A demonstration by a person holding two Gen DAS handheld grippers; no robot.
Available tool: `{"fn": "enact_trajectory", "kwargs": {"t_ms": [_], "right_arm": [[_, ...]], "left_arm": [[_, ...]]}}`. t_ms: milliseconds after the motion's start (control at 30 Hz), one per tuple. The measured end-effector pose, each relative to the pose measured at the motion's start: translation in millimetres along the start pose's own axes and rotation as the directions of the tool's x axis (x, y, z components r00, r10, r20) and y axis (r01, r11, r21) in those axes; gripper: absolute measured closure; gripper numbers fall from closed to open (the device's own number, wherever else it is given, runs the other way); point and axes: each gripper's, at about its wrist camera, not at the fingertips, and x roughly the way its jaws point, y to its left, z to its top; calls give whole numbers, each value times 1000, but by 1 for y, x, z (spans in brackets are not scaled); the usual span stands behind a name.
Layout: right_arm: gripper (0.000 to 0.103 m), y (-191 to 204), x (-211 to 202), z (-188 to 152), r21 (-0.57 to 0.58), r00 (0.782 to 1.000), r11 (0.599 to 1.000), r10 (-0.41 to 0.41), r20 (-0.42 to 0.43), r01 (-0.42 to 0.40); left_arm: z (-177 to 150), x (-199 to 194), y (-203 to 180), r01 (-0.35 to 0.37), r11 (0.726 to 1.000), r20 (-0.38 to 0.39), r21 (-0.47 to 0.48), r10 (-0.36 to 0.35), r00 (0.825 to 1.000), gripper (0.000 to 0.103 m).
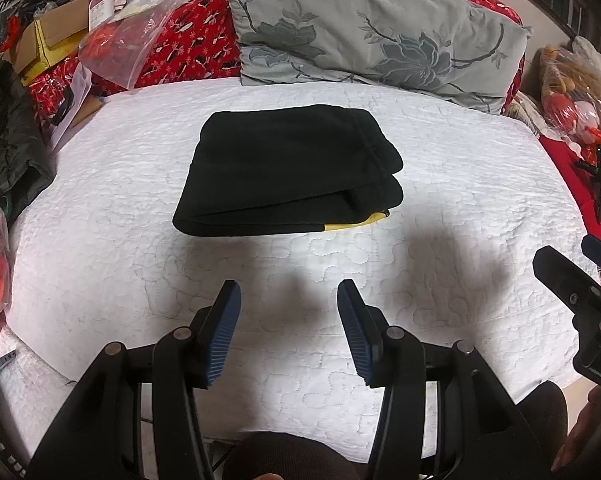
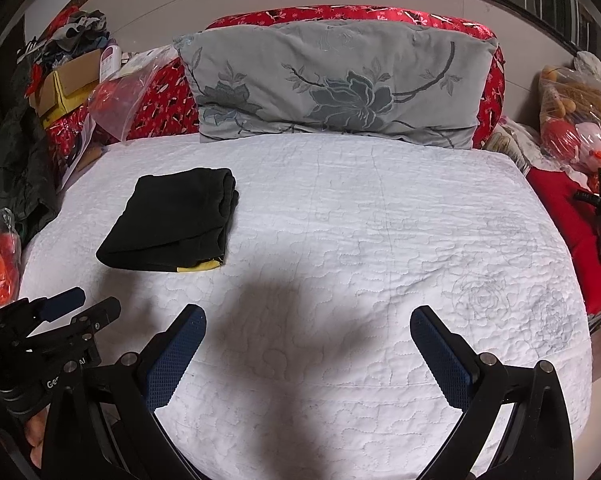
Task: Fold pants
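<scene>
Black pants [image 1: 288, 168] folded into a compact stack on the white quilted bed [image 1: 460, 208] — yellow trim peeking at the near edge. Left claw [image 1: 289, 332] spread, empty, hovering short of the stack; right claw [image 2: 308, 354] spread wide, empty, well off to the side. Probably finished — at most tuck the trim under, gently.

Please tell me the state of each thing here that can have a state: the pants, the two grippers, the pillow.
black pants: folded into a compact stack, lying flat on the white quilt, not held.
left gripper: open, nothing between its fingers, short of the pants.
right gripper: open, empty, over bare quilt.
grey floral pillow: propped upright at the head of the bed.
</scene>
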Motion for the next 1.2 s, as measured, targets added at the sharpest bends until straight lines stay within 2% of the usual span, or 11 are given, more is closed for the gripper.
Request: {"fn": "enact_trajectory", "kwargs": {"t_ms": [867,1067,1200], "right_arm": [[0,-2,5,-2,7,1000,1000,-5,-20,5],[0,0,6,-3,5,1000,1000,-7,-24,7],[0,-2,7,-2,10,1000,1000,-11,-27,11]], "left_arm": [[2,5,1,19,1000,-21,-8,-19,1000,54],[10,1,4,20,999,16,-30,-19,1000,54],[19,-6,6,24,999,42,-44,-22,999,49]]}}
